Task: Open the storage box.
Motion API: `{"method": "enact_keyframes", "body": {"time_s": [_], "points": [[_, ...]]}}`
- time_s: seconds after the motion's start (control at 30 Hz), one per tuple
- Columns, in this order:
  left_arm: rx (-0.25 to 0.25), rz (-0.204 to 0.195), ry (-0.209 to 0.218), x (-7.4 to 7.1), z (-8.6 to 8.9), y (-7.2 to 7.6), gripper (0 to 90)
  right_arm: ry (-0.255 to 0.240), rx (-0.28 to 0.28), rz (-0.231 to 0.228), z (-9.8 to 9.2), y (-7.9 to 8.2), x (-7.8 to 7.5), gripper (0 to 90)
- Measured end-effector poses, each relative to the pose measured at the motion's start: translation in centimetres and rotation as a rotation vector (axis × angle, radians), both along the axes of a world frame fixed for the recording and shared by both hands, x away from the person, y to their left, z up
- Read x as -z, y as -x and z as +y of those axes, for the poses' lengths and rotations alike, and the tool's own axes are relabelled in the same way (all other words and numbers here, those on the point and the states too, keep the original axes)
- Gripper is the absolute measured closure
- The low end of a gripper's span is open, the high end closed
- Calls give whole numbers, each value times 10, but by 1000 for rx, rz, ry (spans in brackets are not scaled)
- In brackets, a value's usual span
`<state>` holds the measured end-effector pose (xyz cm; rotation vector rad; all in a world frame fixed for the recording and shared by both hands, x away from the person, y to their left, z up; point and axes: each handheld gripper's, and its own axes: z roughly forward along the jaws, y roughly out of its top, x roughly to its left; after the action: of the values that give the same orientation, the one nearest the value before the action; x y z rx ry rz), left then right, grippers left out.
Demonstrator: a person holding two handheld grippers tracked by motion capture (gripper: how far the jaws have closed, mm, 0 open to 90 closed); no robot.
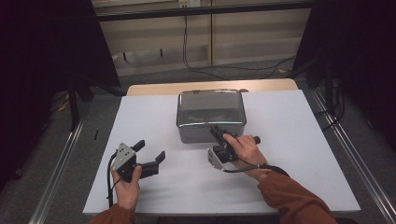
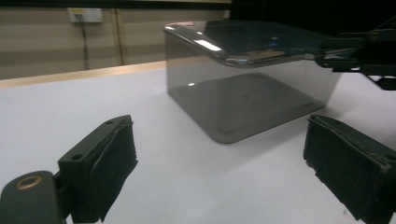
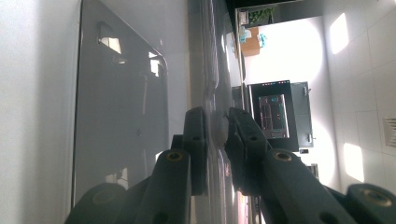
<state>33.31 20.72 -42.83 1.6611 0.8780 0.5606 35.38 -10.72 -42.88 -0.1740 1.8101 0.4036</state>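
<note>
The clear lidded box (image 1: 211, 115) stands on the white table (image 1: 154, 116) toward its far middle, and the near edge of its lid (image 3: 215, 93) runs straight between the jaws of the right gripper (image 1: 217, 133), which are clamped on that rim, one pad on each face of it. The box's smoky wall (image 3: 116, 116) lies just beside one of those jaws. The left gripper (image 1: 150, 153) rests well apart from the box, low over bare table, its jaws wide apart with nothing between them; the box sits ahead of them, beyond the gap, and the right gripper reaches the lid's corner (image 2: 322, 49) farther off.
</note>
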Motion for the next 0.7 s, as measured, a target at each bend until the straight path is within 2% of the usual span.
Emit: {"method": "enact_keyframes", "body": {"time_s": [0.1, 0.2, 0.33, 0.5, 0.7], "points": [[9, -4, 10, -1, -2, -1, 79, 1, -3, 0, 0, 0, 0, 781], [-22, -19, 28, -3, -4, -1, 44, -6, -5, 2, -1, 0, -1, 785], [-12, -21, 41, -5, -6, -4, 38, -13, -6, 4, -1, 0, -2, 785], [18, -30, 7, -5, -10, -8, 38, -13, -14, 5, -2, -1, -3, 787], [42, -45, 4, -7, -16, -15, 34, -24, -18, 9, -2, -1, -6, 792]]}}
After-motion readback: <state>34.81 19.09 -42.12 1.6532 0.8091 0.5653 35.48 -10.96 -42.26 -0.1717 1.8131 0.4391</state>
